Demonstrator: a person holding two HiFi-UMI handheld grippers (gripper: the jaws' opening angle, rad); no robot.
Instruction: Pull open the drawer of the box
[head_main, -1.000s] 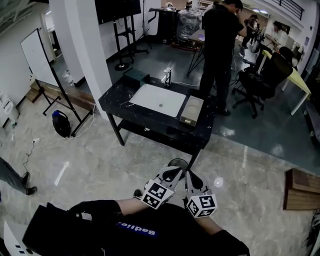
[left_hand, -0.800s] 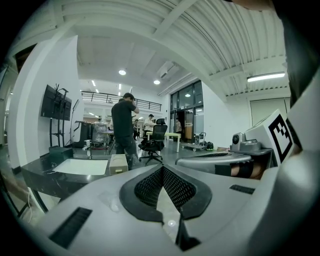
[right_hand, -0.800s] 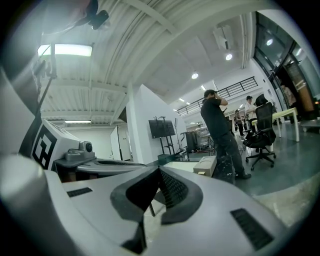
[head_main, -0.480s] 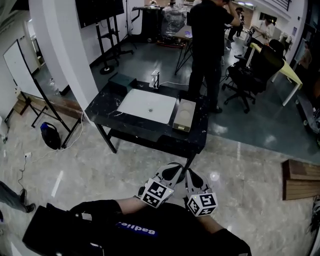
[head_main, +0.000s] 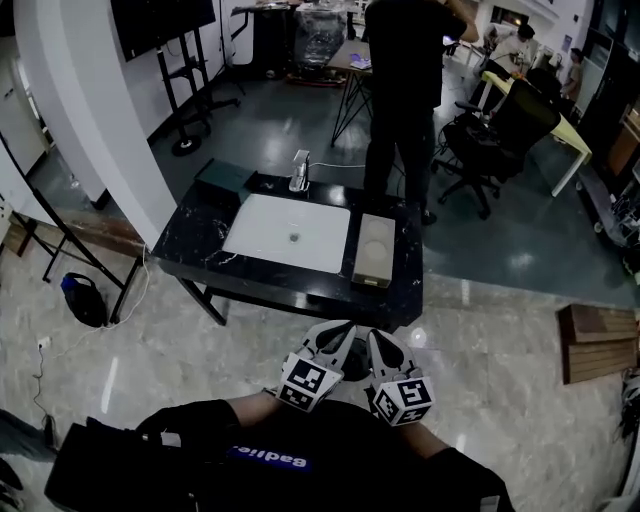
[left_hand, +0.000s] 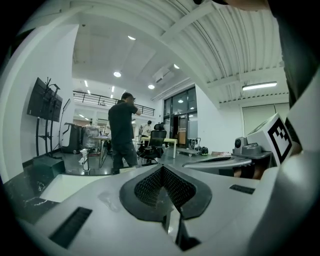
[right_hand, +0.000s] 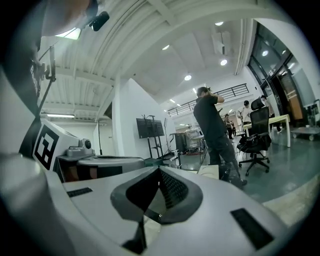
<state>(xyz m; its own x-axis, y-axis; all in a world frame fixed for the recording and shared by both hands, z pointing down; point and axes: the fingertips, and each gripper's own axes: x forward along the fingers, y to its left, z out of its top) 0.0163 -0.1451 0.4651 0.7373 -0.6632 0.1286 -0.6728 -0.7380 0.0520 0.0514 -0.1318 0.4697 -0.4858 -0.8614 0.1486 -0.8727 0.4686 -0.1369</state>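
Closing in on the table (head_main: 195, 245), which is showing larger and nearer in the head view than a second ago, while both grippers are staying tucked at the body, well short of the table. Left gripper (head_main: 336, 340) and right gripper (head_main: 380, 350) are each holding their jaws pressed together on nothing. Box (head_main: 376, 249) is lying on the table's right end, just beside the white basin (head_main: 290, 232). Judging this as approach only, with the drawer pull not yet begun.
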